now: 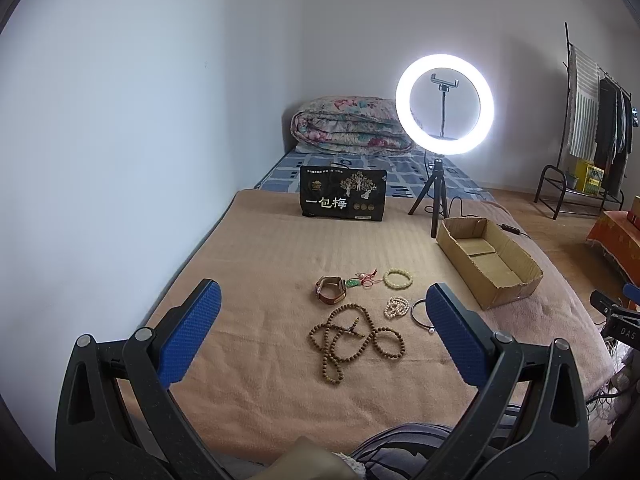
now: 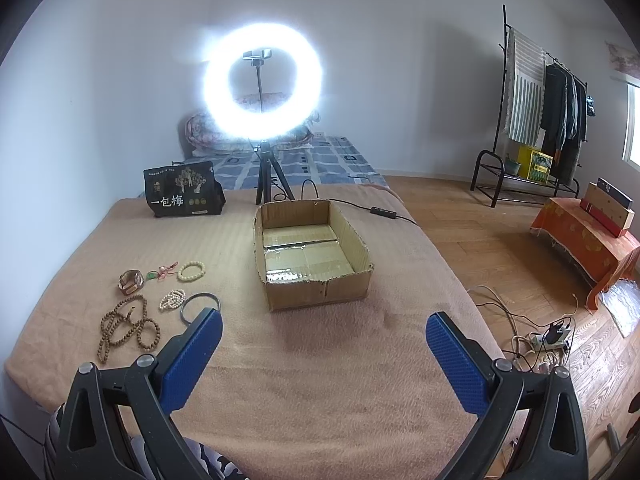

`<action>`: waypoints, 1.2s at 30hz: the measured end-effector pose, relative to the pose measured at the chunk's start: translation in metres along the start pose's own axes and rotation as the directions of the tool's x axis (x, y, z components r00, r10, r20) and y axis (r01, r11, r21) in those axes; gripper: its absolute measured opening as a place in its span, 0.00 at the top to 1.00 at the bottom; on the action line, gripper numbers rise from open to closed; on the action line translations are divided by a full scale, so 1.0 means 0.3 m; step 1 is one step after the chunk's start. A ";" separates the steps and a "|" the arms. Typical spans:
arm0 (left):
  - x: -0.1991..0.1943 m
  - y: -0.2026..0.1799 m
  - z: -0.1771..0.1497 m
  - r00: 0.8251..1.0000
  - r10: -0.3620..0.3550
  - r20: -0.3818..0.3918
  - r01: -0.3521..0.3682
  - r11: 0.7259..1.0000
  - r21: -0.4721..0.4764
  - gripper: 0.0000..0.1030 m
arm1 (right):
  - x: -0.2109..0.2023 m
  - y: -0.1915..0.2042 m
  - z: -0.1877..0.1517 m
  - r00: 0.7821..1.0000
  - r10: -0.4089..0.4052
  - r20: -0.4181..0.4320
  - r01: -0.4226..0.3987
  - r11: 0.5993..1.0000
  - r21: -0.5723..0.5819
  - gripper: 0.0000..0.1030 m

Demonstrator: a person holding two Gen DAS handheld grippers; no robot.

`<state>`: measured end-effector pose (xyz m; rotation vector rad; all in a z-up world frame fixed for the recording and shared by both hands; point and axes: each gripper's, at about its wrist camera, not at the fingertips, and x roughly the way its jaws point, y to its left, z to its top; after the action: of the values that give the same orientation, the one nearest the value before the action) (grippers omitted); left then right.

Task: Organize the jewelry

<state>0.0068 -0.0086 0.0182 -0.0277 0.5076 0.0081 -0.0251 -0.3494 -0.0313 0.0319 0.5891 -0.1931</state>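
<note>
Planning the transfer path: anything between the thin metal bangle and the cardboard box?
Bare blanket only. In the right wrist view the metal bangle and cardboard box are apart, with nothing on the tan blanket between them.

Blanketed bed (image 2: 320,360) — jewelry (image 1: 356,332), cardboard box (image 2: 312,256), black pouch (image 1: 343,195), ring-light tripod (image 2: 269,184).
</note>
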 end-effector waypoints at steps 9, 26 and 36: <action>-0.001 -0.001 -0.002 1.000 0.003 0.002 -0.003 1.000 0.003 0.00 | 0.002 0.001 -0.004 1.000 0.000 -0.002 0.000 1.000 0.001 0.00; 0.052 0.007 -0.034 1.000 -0.006 -0.016 0.006 1.000 0.007 0.00 | 0.045 0.012 -0.008 1.000 0.000 -0.028 0.000 1.000 -0.008 0.00; 0.137 0.045 -0.071 0.998 -0.001 -0.070 0.001 1.000 0.003 0.00 | 0.109 0.041 0.007 0.998 0.021 -0.056 -0.024 0.999 -0.047 0.00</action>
<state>0.0321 0.0045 -0.0207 -0.0251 0.5778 0.0052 0.0051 -0.3431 -0.0480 -0.0024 0.6485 -0.1564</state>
